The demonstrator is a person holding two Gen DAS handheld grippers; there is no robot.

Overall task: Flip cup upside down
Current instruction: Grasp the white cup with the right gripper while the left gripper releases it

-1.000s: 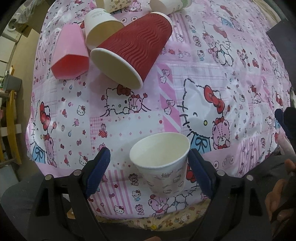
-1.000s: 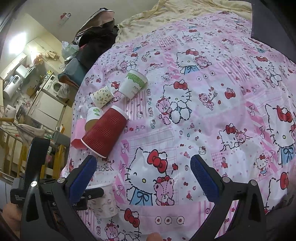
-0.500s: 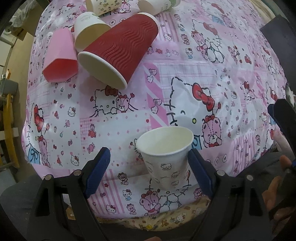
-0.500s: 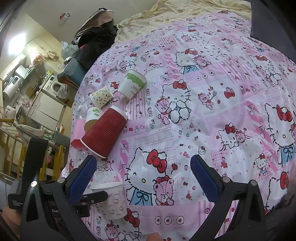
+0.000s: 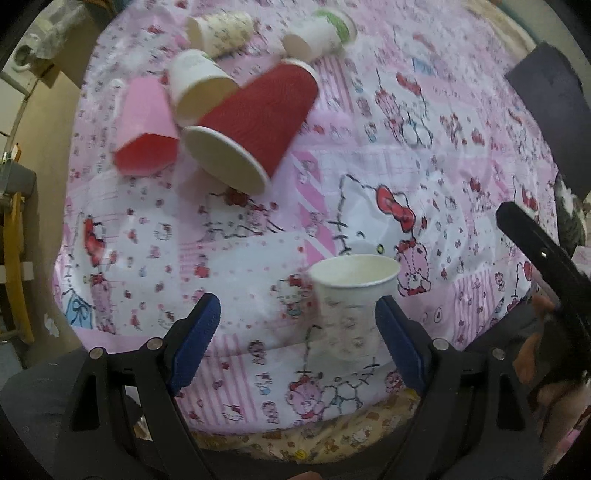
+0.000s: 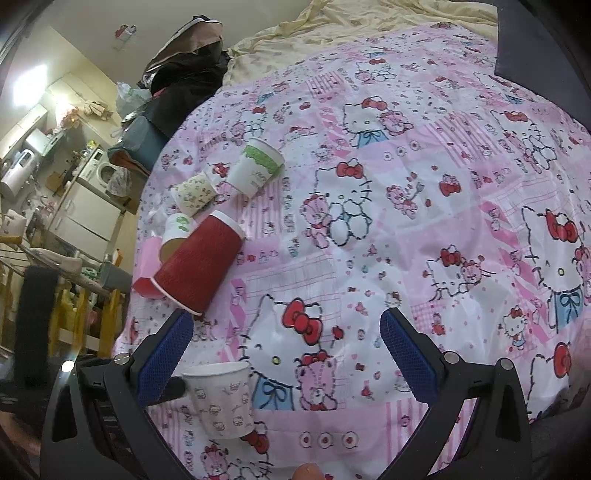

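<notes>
Pink cartoon-cat bedsheet (image 6: 424, 229) carries a cluster at far left: red ribbed cup (image 5: 255, 122) on its side, pink cup (image 5: 144, 125) just beside it, green-band cup (image 6: 256, 168), floral cup (image 5: 221, 31), and a white cup (image 5: 195, 83) tucked against the red one; no print on any of them is readable. Small patterned cup (image 5: 351, 299) stands upright, mouth up, near the sheet's front edge, off-centre between the spread fingers of the left gripper (image 5: 297, 338), right pad (image 5: 397, 343) about touching its wall, left pad well apart. Versus a second ago the cup sits closer to that right pad; right gripper (image 6: 286, 356) hangs wide apart over bare sheet, holding nothing.
</notes>
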